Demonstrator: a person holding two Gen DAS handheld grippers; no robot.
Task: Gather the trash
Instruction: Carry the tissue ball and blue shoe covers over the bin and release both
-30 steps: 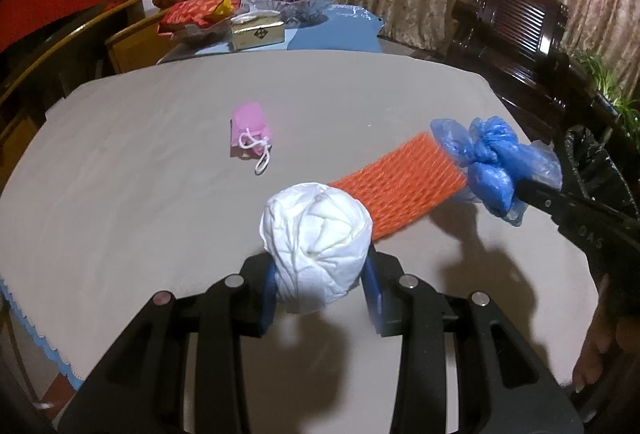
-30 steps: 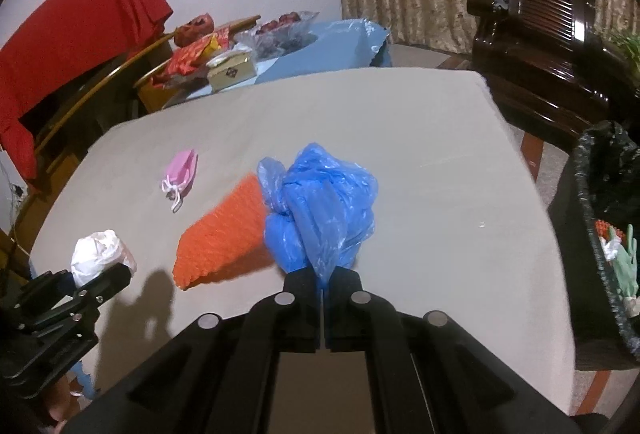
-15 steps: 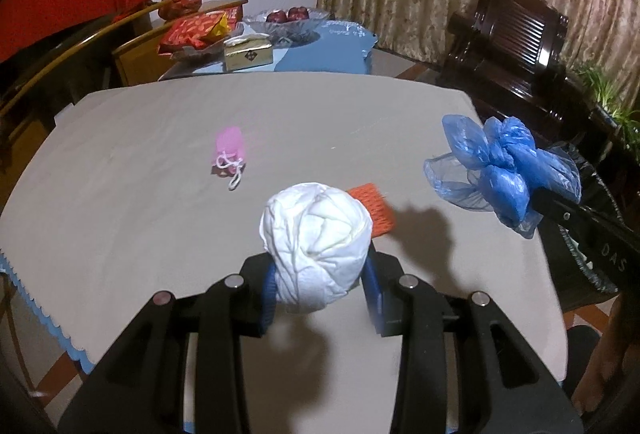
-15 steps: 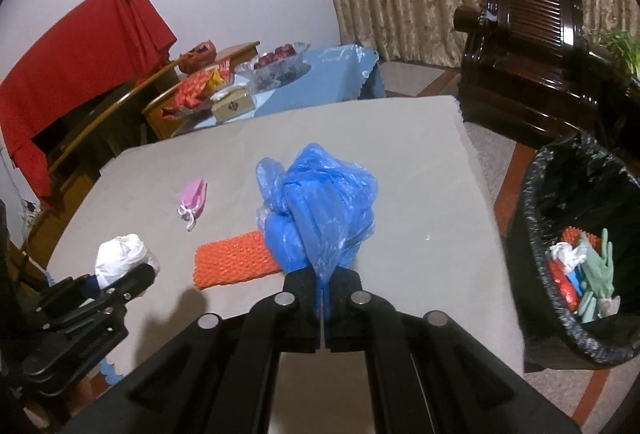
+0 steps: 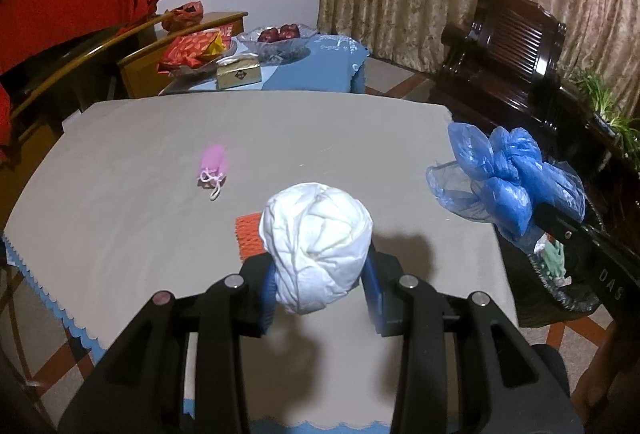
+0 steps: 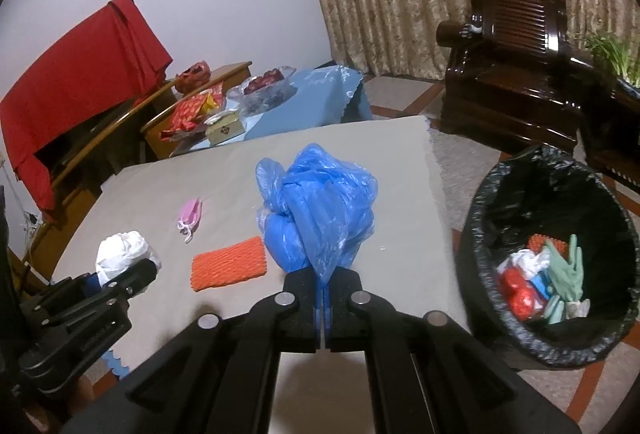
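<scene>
My left gripper [image 5: 320,276] is shut on a crumpled white wad [image 5: 316,246], held above the grey table [image 5: 140,214]; it also shows in the right wrist view [image 6: 120,258]. My right gripper [image 6: 323,284] is shut on a bunched blue plastic bag [image 6: 320,210], held above the table's right side; the bag shows in the left wrist view [image 5: 504,182]. An orange foam net [image 6: 229,268] and a pink mask [image 6: 189,215] lie on the table. A black-lined trash bin [image 6: 548,258] with several pieces of trash stands on the floor to the right.
A dark wooden armchair [image 6: 516,66] stands behind the bin. A blue-covered side table [image 5: 316,70] with a fruit bowl, a box and snack bags sits beyond the table. A red cloth [image 6: 80,74] hangs over furniture at the left.
Both grippers have lifted and pulled back with their loads. The blue bag has risen off the orange net. The bin has come into fuller view on the right.
</scene>
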